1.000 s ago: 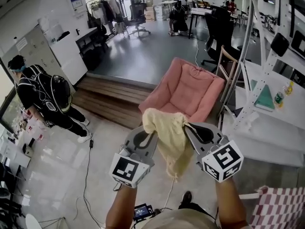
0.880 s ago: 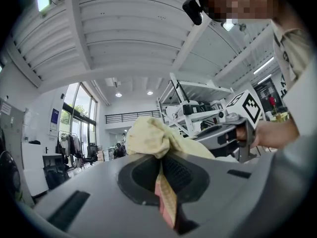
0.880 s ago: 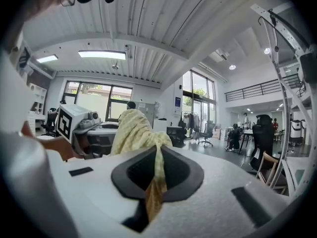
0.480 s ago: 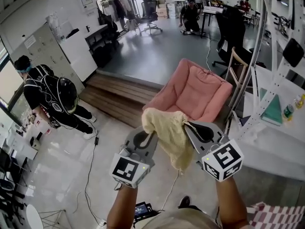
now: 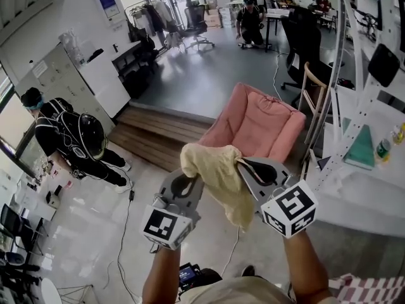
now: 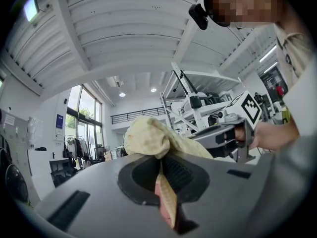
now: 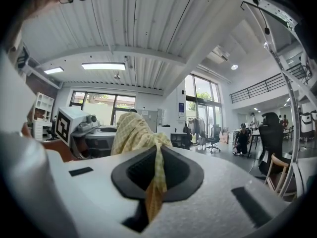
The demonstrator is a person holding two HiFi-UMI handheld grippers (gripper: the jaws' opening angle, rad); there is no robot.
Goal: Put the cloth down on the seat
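Note:
A pale yellow checked cloth [image 5: 216,176] hangs bunched between my two grippers, held up in the air in front of the pink cushioned chair [image 5: 258,124]. My left gripper [image 5: 188,183] is shut on one edge of the cloth [image 6: 148,138]. My right gripper [image 5: 248,170] is shut on another edge of the cloth [image 7: 133,131], and a loose end droops below it. Both grippers are nearer to me than the chair's seat [image 5: 243,141], and apart from it. In each gripper view a strip of fabric is pinched in the jaw slot.
A wooden step [image 5: 158,132] runs left of the chair. A white table [image 5: 361,182] with a metal frame stands at the right, a wooden chair [image 5: 313,90] behind it. A person in black [image 5: 69,141] crouches at the left. A cable [image 5: 123,233] trails over the floor.
Both grippers with the cloth have drifted slightly left and up in the head view. The view has shifted, so the pink chair sits a little lower and farther right.

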